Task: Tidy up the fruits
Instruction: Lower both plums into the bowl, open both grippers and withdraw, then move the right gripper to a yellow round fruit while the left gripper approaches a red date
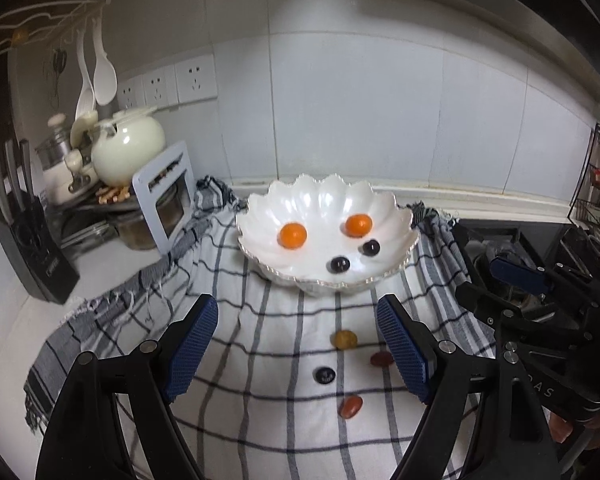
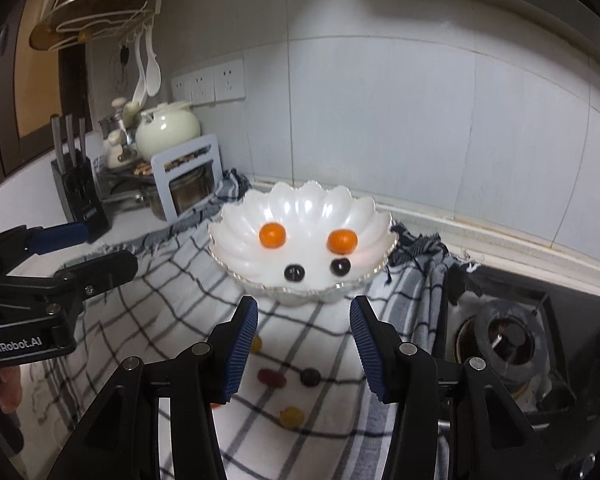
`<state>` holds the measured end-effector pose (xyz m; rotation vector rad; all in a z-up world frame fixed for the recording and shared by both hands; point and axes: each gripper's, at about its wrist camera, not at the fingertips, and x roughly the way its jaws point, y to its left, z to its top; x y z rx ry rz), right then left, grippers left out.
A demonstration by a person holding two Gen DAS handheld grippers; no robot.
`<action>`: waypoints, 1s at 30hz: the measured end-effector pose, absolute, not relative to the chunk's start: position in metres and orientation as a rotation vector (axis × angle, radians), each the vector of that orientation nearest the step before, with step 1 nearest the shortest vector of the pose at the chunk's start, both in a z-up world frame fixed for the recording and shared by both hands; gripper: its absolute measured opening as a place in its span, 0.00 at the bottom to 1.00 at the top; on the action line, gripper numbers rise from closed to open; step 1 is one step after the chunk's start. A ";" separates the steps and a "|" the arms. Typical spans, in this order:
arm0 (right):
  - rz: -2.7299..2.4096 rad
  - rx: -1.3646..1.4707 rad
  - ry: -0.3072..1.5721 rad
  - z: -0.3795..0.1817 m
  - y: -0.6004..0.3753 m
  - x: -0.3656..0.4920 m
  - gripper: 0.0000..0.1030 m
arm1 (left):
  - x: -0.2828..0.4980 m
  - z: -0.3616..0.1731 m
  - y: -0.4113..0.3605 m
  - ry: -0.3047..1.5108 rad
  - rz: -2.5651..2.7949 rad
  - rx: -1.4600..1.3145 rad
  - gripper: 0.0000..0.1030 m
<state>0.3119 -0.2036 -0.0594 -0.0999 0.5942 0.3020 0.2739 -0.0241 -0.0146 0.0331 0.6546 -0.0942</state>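
Note:
A white scalloped bowl (image 1: 324,196) (image 2: 308,204) stands on a checked cloth (image 1: 260,420) (image 2: 172,280). It holds two orange fruits (image 1: 292,235) (image 2: 272,234) and two dark grapes (image 1: 339,265) (image 2: 295,272). Loose on the cloth in front lie a yellow fruit (image 1: 344,339) (image 2: 291,417), a red one (image 1: 381,359) (image 2: 271,377), a dark grape (image 1: 325,375) (image 2: 310,377) and an orange-red one (image 1: 351,407). My left gripper (image 1: 298,344) (image 2: 96,248) is open and empty, short of the bowl. To its right, my right gripper (image 2: 304,344) (image 1: 496,284) is also open and holds nothing.
A knife block (image 1: 32,248), a cream teapot (image 1: 128,148) and a grey frame stand (image 1: 168,196) crowd the counter at left. A gas burner (image 2: 508,344) sits right of the cloth. A wire rack (image 1: 596,184) stands at far right. The tiled wall is behind the bowl.

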 end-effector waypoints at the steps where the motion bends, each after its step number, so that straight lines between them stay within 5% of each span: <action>1: 0.302 -0.102 0.601 -0.062 -0.205 0.311 0.48 | 0.273 -0.019 -0.025 0.663 -0.093 0.033 0.80; 16: 0.337 -0.131 0.731 -0.109 -0.211 0.302 0.48 | 0.252 -0.075 -0.039 0.737 -0.145 0.055 0.76; 30: 0.385 -0.135 0.794 -0.142 -0.206 0.300 0.41 | 0.249 -0.116 -0.054 0.797 -0.209 0.082 0.56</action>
